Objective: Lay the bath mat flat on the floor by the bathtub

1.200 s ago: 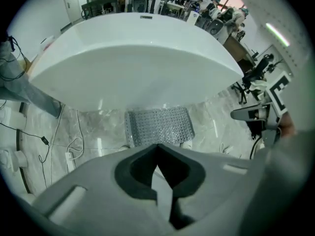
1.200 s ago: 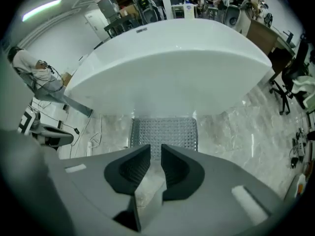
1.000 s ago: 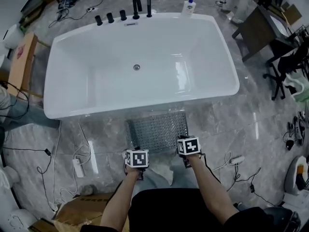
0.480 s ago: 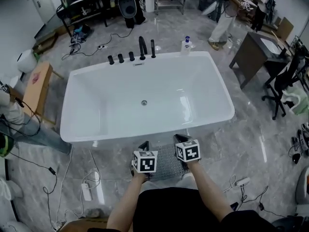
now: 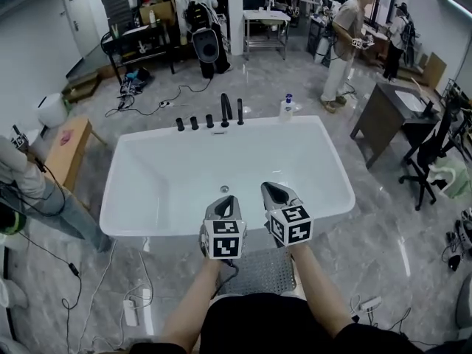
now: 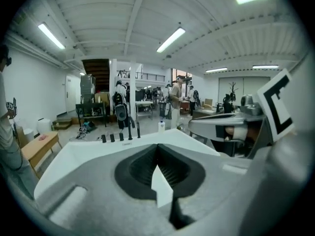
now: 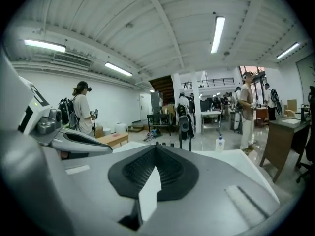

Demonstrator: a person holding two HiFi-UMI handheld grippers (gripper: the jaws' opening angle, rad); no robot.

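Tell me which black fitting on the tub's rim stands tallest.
The curved spout, fourth from the left: it tops the three stubby knobs and the straight handle beside it.

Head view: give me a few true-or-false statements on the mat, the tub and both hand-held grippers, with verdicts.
1. The bath mat lies on the floor beside the bathtub. True.
2. The left hand-held gripper grips the mat. False: its jaws are shut on nothing, and it is well clear of the mat.
3. The right hand-held gripper is open. False: its jaws have just closed, with nothing between them.
4. A black faucet stands at the tub's far rim. True.
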